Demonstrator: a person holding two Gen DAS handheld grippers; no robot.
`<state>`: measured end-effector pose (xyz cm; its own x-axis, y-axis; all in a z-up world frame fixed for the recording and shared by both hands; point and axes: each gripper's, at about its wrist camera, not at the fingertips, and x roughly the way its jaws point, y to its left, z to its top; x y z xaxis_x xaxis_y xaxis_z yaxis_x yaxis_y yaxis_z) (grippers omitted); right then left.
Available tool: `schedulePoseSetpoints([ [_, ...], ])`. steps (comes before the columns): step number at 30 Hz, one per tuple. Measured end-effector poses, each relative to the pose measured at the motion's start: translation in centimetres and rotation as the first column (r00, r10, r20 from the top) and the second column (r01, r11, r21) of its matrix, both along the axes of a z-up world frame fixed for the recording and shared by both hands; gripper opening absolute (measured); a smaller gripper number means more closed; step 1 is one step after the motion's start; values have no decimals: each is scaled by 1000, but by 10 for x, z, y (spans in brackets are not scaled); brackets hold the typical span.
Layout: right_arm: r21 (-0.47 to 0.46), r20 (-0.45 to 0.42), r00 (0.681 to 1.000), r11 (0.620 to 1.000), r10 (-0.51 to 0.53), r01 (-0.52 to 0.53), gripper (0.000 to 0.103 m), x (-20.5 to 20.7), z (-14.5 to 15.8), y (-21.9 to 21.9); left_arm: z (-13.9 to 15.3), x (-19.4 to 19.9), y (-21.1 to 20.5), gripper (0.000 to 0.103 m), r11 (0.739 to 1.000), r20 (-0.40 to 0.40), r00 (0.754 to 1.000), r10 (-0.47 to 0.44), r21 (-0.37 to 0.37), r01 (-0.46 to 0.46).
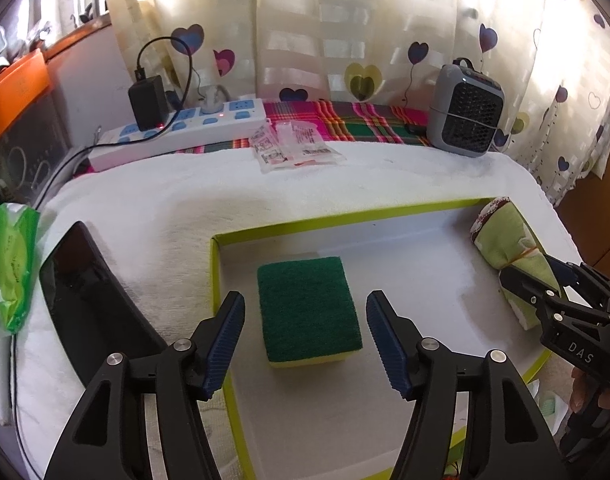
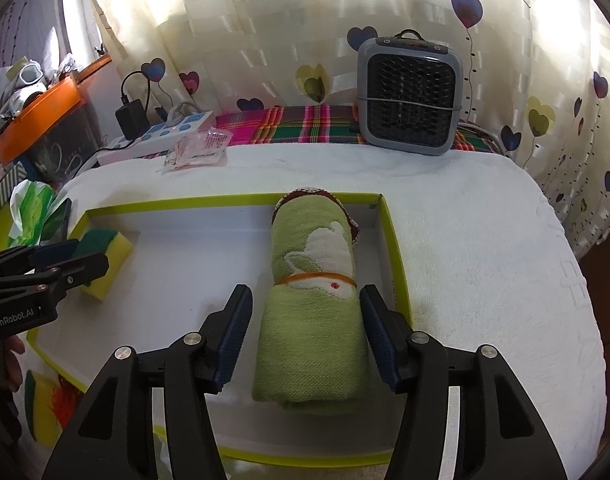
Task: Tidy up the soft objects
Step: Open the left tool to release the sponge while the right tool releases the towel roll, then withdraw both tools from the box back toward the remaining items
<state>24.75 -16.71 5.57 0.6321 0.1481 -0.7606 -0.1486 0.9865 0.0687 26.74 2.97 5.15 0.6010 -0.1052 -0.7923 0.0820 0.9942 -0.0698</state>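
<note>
A green-topped yellow sponge [image 1: 307, 310] lies flat in a shallow white box with a lime rim [image 1: 214, 264]. My left gripper [image 1: 305, 336] is open, its fingers on either side of the sponge, not touching. A rolled green towel with an orange band [image 2: 315, 312] lies in the box's right part [image 2: 397, 248]. My right gripper [image 2: 305, 332] is open around the towel, pads close to its sides. The sponge [image 2: 105, 252] and left gripper [image 2: 53, 264] show at left in the right wrist view; the towel [image 1: 505, 240] and right gripper [image 1: 553, 292] show at right in the left wrist view.
The box rests on a white towel-covered table [image 1: 145, 208]. A black phone [image 1: 81, 292] and a green plastic bag [image 1: 9, 268] lie left. A power strip [image 1: 177, 128], plastic packets [image 1: 293, 144] and a grey heater [image 1: 465, 112] stand at the back by the curtain.
</note>
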Motion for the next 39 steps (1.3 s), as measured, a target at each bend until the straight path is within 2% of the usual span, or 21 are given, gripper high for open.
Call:
schedulePoseSetpoints([
  [16,22,48,999,1000,-6,5,57,-22,17,0,18,-33,7,63,1000,37,999,15,-10,-15],
  [34,46,94,996,999,1,-5,57,-73,30,8,23,-93,20,63,998,60,997,54,-21,-53],
  [39,61,99,995,998,1,-8,57,-87,32,9,24,-111,23,63,998,76,995,70,-5,-70],
])
